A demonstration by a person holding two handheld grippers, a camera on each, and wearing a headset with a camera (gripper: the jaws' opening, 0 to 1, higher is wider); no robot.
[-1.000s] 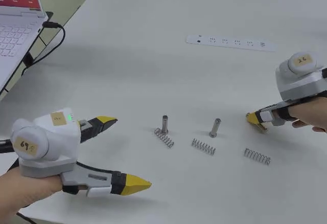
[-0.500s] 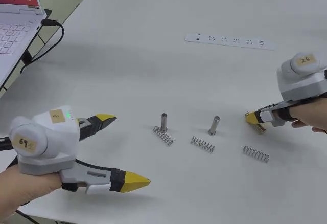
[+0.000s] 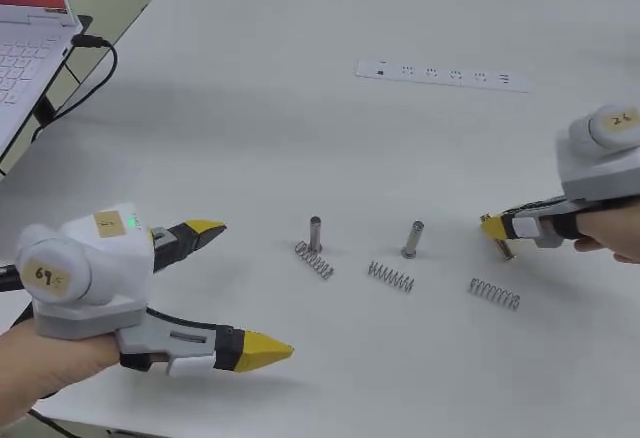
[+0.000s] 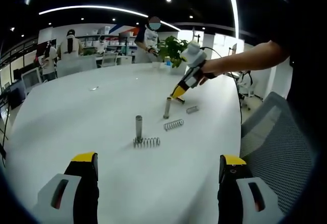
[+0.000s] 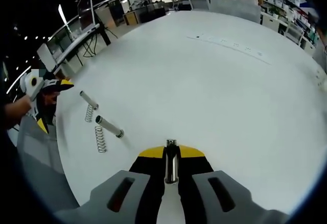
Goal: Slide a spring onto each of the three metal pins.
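**A:** Where do the pins stand?

**B:** Two are upright at the middle of the head view, the left pin (image 3: 315, 233) and the middle pin (image 3: 412, 239). The third pin (image 3: 503, 248) is at the right edge, tilted, in the right gripper (image 3: 497, 228). Its jaws are pressed together on the pin, and in the right gripper view the pin lies along them, with its end out past the tips.

**A:** And the springs?

**B:** All three lie flat, none on a pin yet. The left spring (image 3: 314, 260) is at the foot of the left pin, the middle spring (image 3: 390, 277) just below the middle pin, and the right spring (image 3: 494, 293) just below and slightly left of the right gripper's tips. Its long axis runs across the frame, dipping to the right.

**A:** Which gripper is nearer that one?

**B:** The right, by far. The left gripper (image 3: 235, 289) sits at the lower left with its jaws spread wide and nothing between them. It faces the left pin and is well apart from the right spring.

**A:** Any tray or box?

**B:** No, the parts rest straight on the white table (image 3: 300, 138). A power strip (image 3: 440, 74) lies at the top and a laptop (image 3: 20, 28) at the upper left.
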